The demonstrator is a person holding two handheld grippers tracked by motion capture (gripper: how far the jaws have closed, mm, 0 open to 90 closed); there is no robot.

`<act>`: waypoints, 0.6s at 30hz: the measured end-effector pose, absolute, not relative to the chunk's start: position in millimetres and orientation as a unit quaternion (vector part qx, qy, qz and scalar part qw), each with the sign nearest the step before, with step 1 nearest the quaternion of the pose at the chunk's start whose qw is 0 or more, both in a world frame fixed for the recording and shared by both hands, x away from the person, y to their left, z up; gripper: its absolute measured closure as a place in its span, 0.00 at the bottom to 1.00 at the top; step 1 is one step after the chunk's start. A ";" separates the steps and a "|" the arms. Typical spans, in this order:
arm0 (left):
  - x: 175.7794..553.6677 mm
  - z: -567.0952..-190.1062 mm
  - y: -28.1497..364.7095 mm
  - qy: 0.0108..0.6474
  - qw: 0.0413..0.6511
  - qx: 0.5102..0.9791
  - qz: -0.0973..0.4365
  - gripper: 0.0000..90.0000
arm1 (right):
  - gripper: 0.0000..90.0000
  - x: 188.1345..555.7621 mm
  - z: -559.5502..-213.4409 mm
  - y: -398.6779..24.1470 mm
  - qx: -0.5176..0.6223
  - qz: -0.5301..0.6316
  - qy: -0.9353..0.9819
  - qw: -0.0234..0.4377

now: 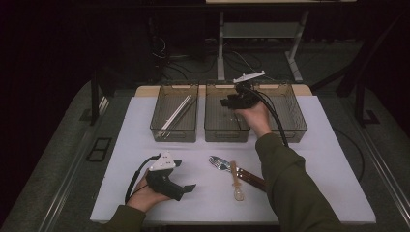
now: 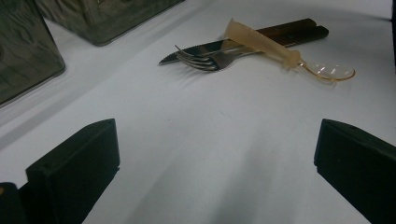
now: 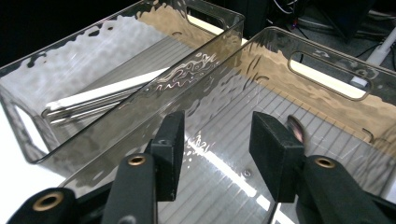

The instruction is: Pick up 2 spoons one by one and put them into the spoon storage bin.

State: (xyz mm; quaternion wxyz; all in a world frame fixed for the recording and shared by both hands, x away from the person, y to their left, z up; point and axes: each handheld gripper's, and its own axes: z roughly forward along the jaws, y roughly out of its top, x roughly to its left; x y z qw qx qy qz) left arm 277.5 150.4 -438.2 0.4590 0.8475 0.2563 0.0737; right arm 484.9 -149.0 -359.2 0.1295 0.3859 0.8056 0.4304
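In the high view, the right gripper [image 1: 228, 102] hangs over the middle bin [image 1: 227, 131], the centre one of three clear bins in a row at the far side of the white table [image 1: 329, 183]. Its cable arcs back over the wrist, and the grey plate on top sits above the bin's far rim. To its left, the left bin [image 1: 174, 133] holds a bundle of pale sticks [image 1: 176, 111]; to its right is the right bin [image 1: 295, 130]. Well back from that gripper, toward the person, a fork [image 1: 220, 164], a knife [image 1: 249, 176] and a spoon [image 1: 237, 182] lie heaped together on the table. The left gripper [image 1: 186, 189] rests low in the hand near the table's front edge, jaws pointing toward that cutlery.

In the left gripper view, the two black jaws stand wide apart with bare table between them and nothing held. Ahead of them, well clear, the fork [image 2: 205, 59] lies across the knife [image 2: 261, 39], and the amber-handled spoon [image 2: 285, 53] lies over both.

In the right gripper view, the jaws are partly open, a gap between the pads, and nothing is gripped. Below them is the ribbed floor of the middle bin [image 3: 327, 60]. A small dark thing shows just behind the right-hand jaw; I cannot tell what it is. Beyond the shared wall, the sticks [image 3: 102, 95] lie in the left bin [image 3: 28, 135].
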 end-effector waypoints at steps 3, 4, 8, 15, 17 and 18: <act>277.6 -438.6 150.0 0.257 0.458 0.848 0.073 0.00 | 0.58 475.9 -358.1 -154.5 0.383 0.435 0.805 0.127; 277.5 -438.6 149.9 0.257 0.458 0.848 0.073 0.00 | 0.57 472.5 -357.7 -156.6 0.381 0.435 0.806 0.127; 277.5 -438.6 149.9 0.260 0.459 0.847 0.073 0.00 | 0.54 457.8 -355.6 -167.5 0.380 0.440 0.804 0.120; 277.8 -438.7 150.1 0.262 0.457 0.847 0.073 0.00 | 0.52 434.8 -352.5 -183.8 0.370 0.440 0.810 0.113; 277.8 -438.9 150.0 0.263 0.457 0.847 0.074 0.00 | 0.52 427.3 -353.1 -187.3 0.365 0.443 0.811 0.111; 277.7 -439.0 150.0 0.264 0.456 0.847 0.073 0.00 | 0.52 423.2 -353.8 -188.7 0.364 0.443 0.812 0.109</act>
